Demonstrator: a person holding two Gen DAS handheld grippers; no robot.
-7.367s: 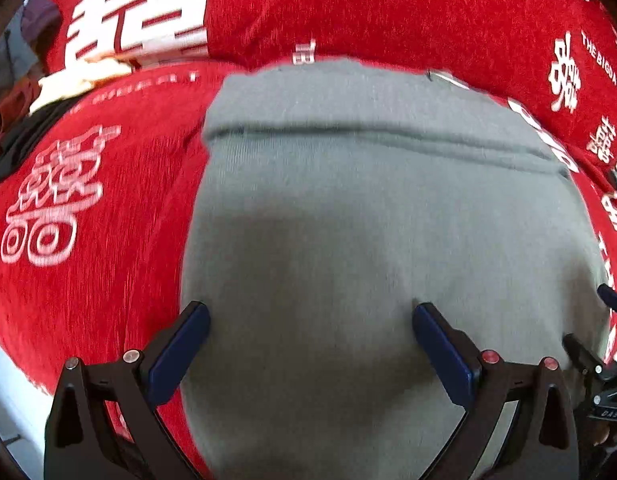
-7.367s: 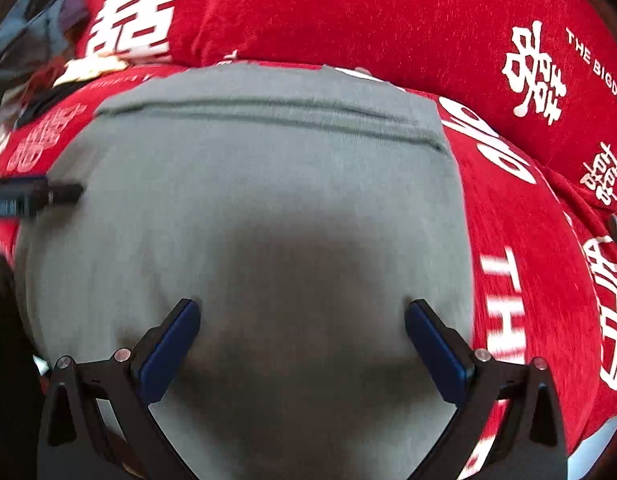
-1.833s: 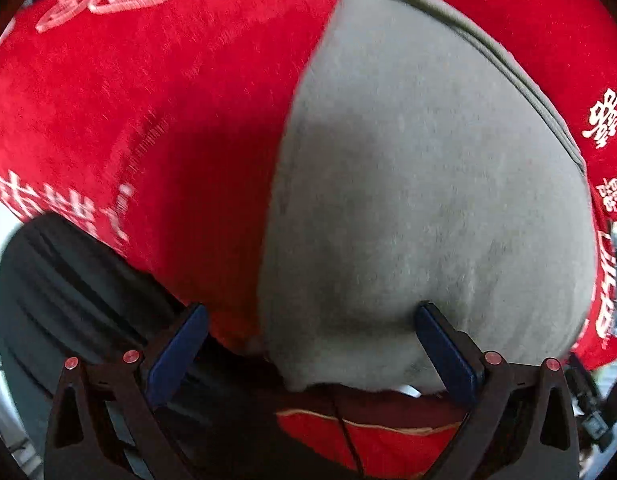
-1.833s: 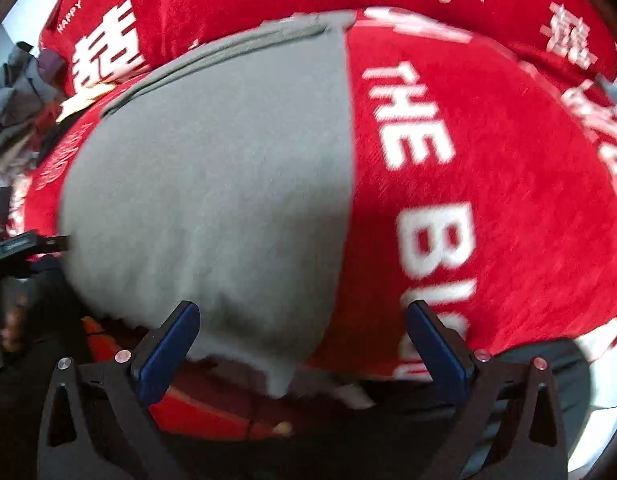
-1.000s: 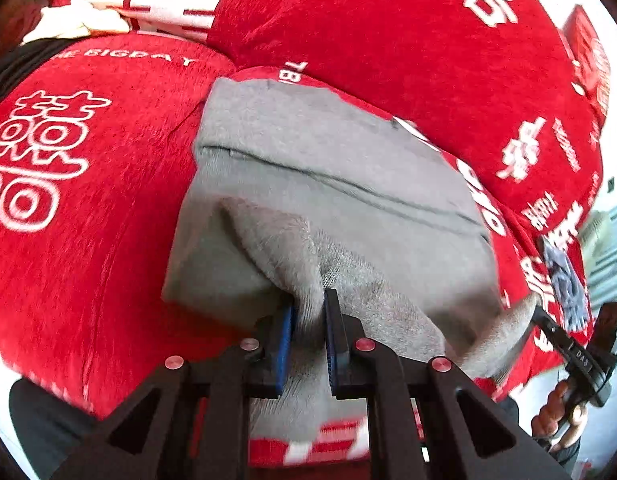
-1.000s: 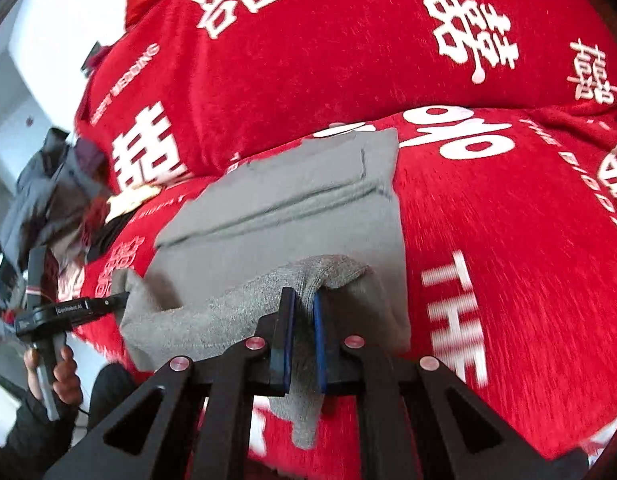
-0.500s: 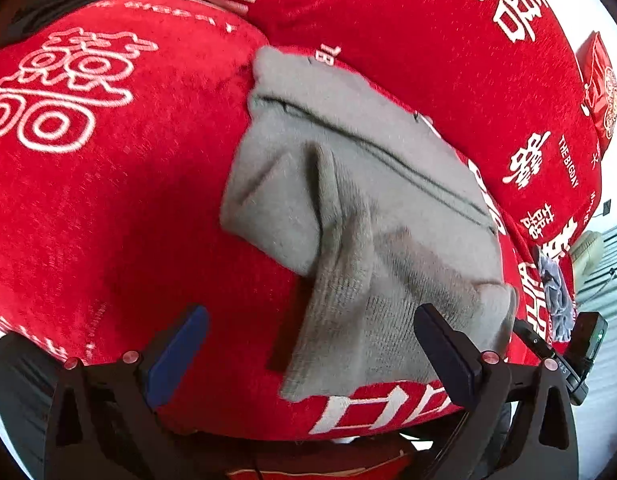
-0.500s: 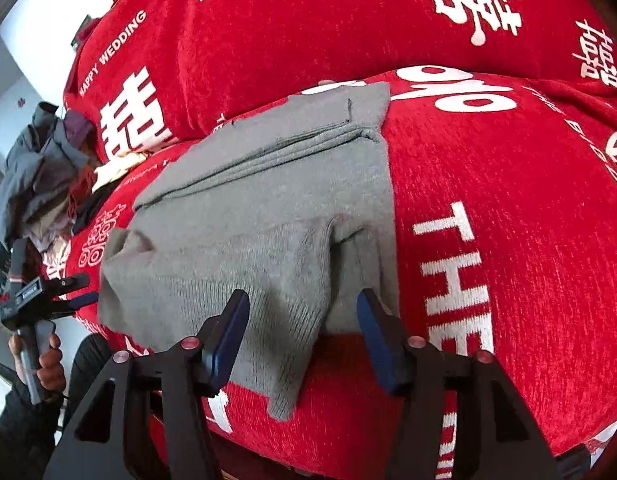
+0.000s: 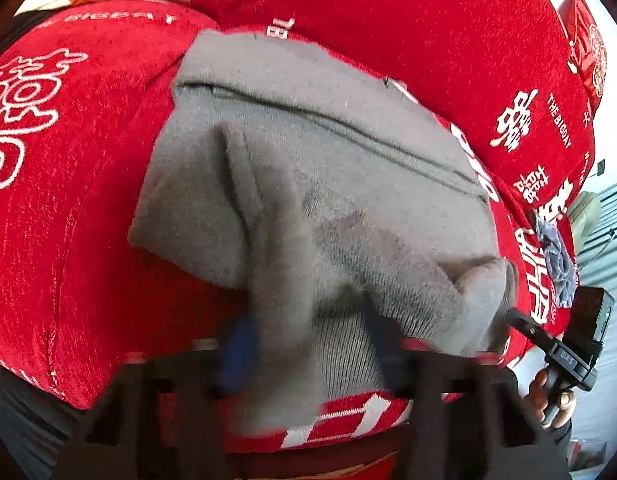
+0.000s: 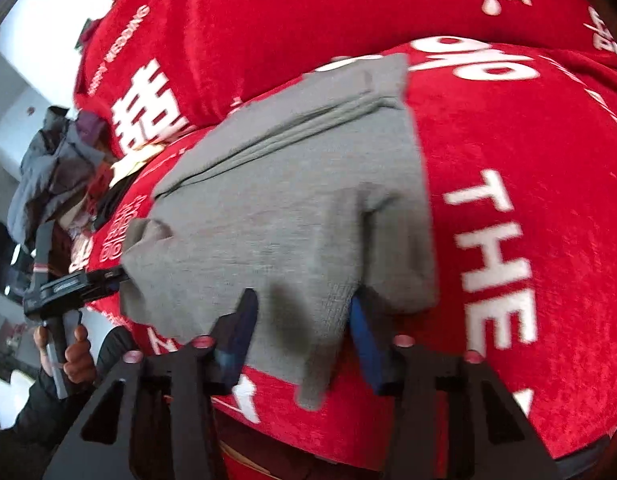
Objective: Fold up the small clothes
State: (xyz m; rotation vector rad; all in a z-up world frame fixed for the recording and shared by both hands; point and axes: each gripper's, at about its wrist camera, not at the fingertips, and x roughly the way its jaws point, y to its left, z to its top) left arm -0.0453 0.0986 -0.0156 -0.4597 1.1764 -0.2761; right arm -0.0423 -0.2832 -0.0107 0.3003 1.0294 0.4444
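Left wrist view: grey garment (image 9: 308,184) half-folded on red cushion (image 9: 68,208), left gripper (image 9: 308,340) and right gripper (image 10: 302,332) jaws just narrowing around its near hem, grip unconfirmed; next, pinch and lift hem.

Bright, even daylight; soft shadows beneath the grey garment (image 9: 328,184). Strong fisheye bending at the edges; motion blur smears both views.

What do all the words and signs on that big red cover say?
"THE" in big white letters, on the red cover right of the grey garment.
"THE BIGDAY", small, on the red back cushion.
"WEDDING", blurred; the word before it is unreadable.
White double-happiness signs.
Other white lettering is cut off or too blurred.
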